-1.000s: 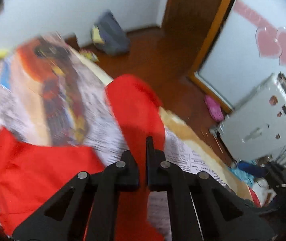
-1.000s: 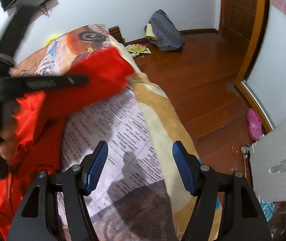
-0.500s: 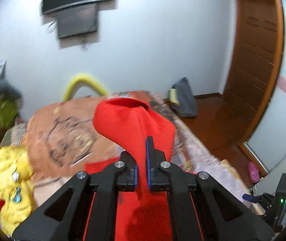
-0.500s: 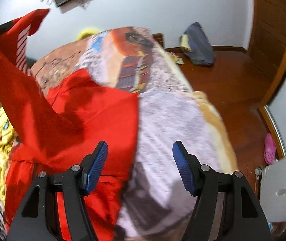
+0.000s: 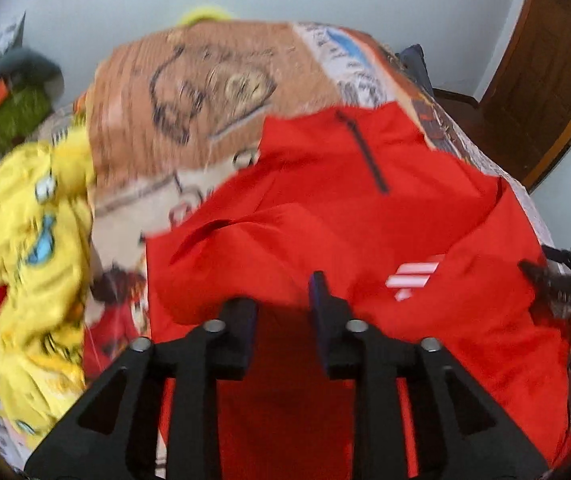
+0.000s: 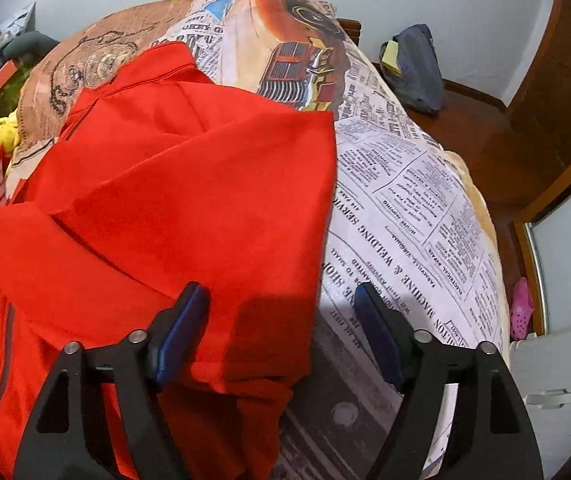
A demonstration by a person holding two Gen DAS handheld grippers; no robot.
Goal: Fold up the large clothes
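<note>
Red jacket point(image 6: 173, 200) lies spread over the bed point(image 6: 425, 208), whose cover is printed with newspaper text and an old truck; the garment takes up the left and middle of the right wrist view, with a folded panel lying on top and its straight right edge running from far to near, ending just ahead of the right gripper point(image 6: 281, 312). In the left wrist view the same jacket point(image 5: 345, 220) fills the centre, with a dark zip at the far collar end and white stripes on the near right, so its long axis appears to run away from both cameras. A yellow printed garment point(image 5: 33, 272) is heaped at the left side of the bed, apart from the red cloth's main body. A grey bag point(image 6: 413, 68) sits on the wooden floor against the far wall, and a pink shoe point(image 6: 521, 312) lies on the floor beside the bed. The right gripper's jaws stand wide apart and empty, straddling the jacket's right edge, the left jaw over red cloth and the right over the bedcover. The left gripper point(image 5: 281, 300) hovers over the near middle of the jacket with its jaws parted and, as far as the blur allows, nothing between them. The right gripper looks better placed to take that near edge for the next fold.
</note>
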